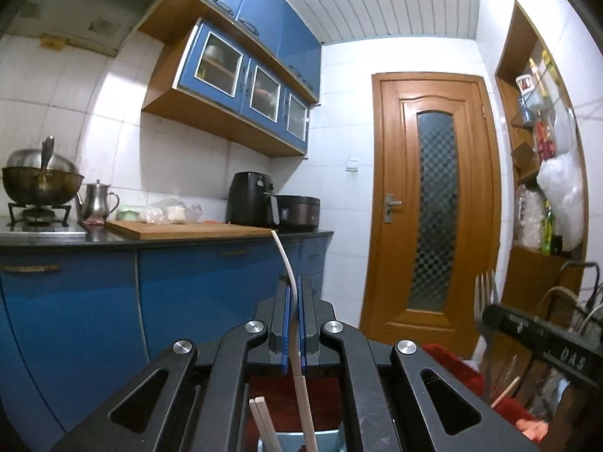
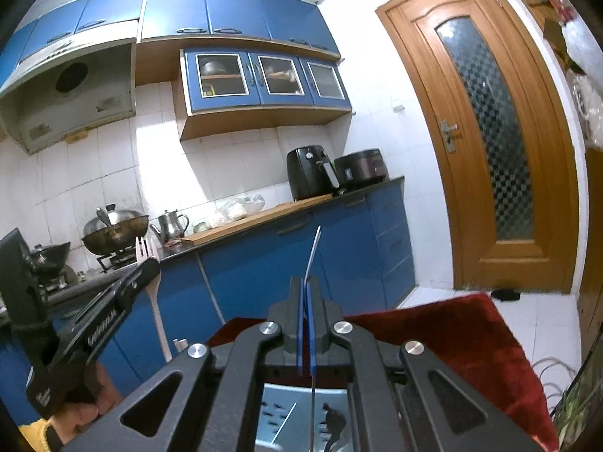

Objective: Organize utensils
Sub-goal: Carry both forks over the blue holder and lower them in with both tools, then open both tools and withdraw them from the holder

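L tongs point(image 1: 293, 301) are tilted up toward the kitchen wall, jaws clamped on a fork point(image 1: 288, 282) w/ a pale handle. In the left wrist view it shows edge-on: long axis near vertical, upper end curving up-left above the jaws, handle running down betw. the fingers toward a grey utensil holder point(image 1: 324, 437) below. Two chopsticks point(image 1: 264, 420) stand in that holder, just beside the handle.

R tongs point(image 2: 306, 297) also point up and forward, jaws pressed together on a thin metal utensil point(image 2: 313, 256), seen edge-on so can't tell what kind. Its long axis is near vertical, tip leaning slightly right, lower end dropping over a perforated metal holder point(image 2: 286, 410).

From the right wrist view, the L tongs' fork shows tines up, handle down. Both sit over a red cloth point(image 2: 471, 335); blue cabinets point(image 2: 245, 275) and a wooden door point(image 2: 486, 132) lie beyond.
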The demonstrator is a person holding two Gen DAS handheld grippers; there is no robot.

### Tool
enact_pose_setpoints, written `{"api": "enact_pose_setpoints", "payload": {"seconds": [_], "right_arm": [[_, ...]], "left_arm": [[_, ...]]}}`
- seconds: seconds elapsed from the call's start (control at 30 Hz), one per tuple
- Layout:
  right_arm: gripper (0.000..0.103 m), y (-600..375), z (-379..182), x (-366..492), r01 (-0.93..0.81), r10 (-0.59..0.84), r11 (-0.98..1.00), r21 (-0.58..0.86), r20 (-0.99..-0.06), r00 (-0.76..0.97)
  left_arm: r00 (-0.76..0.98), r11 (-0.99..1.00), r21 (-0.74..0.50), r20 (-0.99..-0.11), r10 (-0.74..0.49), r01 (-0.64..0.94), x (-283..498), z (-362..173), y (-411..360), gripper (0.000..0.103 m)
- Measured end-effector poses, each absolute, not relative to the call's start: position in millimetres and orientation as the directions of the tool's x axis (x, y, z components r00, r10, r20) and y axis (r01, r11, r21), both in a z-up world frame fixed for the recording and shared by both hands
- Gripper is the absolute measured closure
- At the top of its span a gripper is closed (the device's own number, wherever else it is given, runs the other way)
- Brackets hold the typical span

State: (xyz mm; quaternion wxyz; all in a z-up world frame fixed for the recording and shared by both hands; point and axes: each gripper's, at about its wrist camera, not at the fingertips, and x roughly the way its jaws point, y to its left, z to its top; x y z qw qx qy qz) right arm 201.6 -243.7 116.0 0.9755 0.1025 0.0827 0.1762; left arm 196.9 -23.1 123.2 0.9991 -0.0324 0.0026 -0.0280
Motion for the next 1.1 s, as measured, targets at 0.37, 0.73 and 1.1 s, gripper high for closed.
{"api": "enact_pose_setpoints", "payload": {"seconds": [0.37, 0.73, 1.1], "right_arm": [[0.1, -230.0, 87.0, 224.0, -0.304, 0.327, 0.941, 0.149, -0.164, 0.931], [0.099, -230.9, 67.7, 209.9, -0.331, 0.371, 0.927, 0.176, -0.301, 0.878], [0.083, -247.2, 88.5, 177.5, -0.35, 0.417, 0.896, 0.274, -0.244, 0.875]], "left_arm": [[0.995, 0.998, -0.024, -0.079, -0.057, 0.055, 206.9, 84.8, -29.2, 0.1], [0.982, 0.996, -0.031, -0.167, -0.09, 0.086, 200.4, 74.9, -27.7, 0.093], [0.965, 0.989, -0.076, -0.222, -0.137, 0.123, 174.3, 83.1, -21.3, 0.092]]}}
